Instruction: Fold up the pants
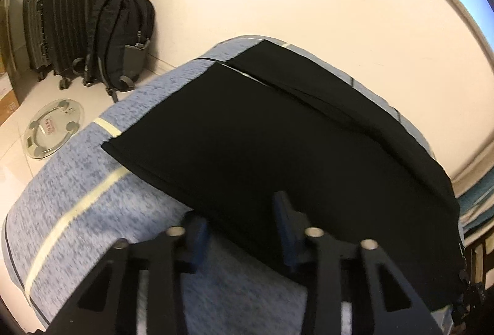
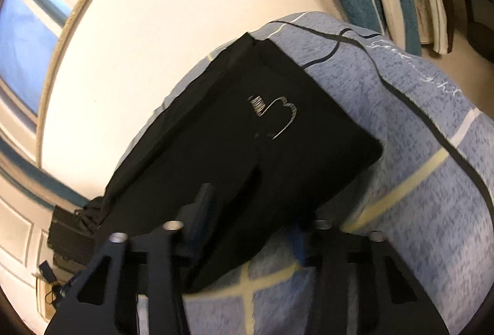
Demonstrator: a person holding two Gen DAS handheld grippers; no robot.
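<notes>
Spreading under everything is the blue mottled bedcover with pale yellow and dark stripes [image 1: 77,180], which fills the ground ahead of and below both claws. On it lie the black fabric pants [image 1: 262,134], stretching away from the fingertips toward the far edge of the bed. They look already doubled: in the left wrist view two layers meet along a seam line far ahead of the claw, and the near corner is a neat, flat edge. In the right wrist view a small white printed logo [image 2: 274,116] sits ahead of the fingers, on the top layer.

The left gripper [image 1: 240,230] is at the near edge of the pants, jaws partly closed with the cloth edge running between them; its right finger lies over the black cloth and its left finger over the bedcover. Whether the pads actually pinch the fabric I cannot tell. The right gripper [image 2: 250,230] is likewise partly closed at the near edge, its left finger over the cloth and the right one blurred beside it; a grip cannot be confirmed there either.

My judgement: one fold is made, and both claws are taking hold of the near edge for a further fold, which is not yet begun.

Left of the left claw, on the floor, stand a black backpack [image 1: 123,35] and a round glass scale [image 1: 52,131].
</notes>
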